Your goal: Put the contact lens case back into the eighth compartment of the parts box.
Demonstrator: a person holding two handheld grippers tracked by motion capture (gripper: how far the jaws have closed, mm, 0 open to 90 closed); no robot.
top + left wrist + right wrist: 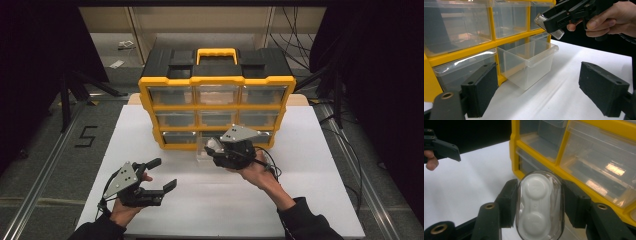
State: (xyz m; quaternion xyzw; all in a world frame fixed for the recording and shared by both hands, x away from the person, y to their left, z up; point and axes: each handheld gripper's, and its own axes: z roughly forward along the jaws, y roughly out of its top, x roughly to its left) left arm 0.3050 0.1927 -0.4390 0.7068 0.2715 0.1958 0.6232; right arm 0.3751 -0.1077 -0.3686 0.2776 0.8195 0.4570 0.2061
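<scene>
A yellow-framed organizer [216,80] with a black top and clear drawers stands at the back of the white table. Its bottom middle drawer [529,62] is pulled out and looks empty. My right gripper [539,207] is shut on a clear oval case [537,195] with a white two-cup insert, its pads pressing both long sides. In the high view this right gripper [215,150] hovers right over the pulled-out drawer [202,156]. My left gripper [165,173] rests at the front left, open with nothing between its fingers, facing the drawer.
The white table sheet [300,165] has free room in front of the organizer and to the right. Cables [270,167] trail from the right gripper. Dark stands and floor rails flank the table.
</scene>
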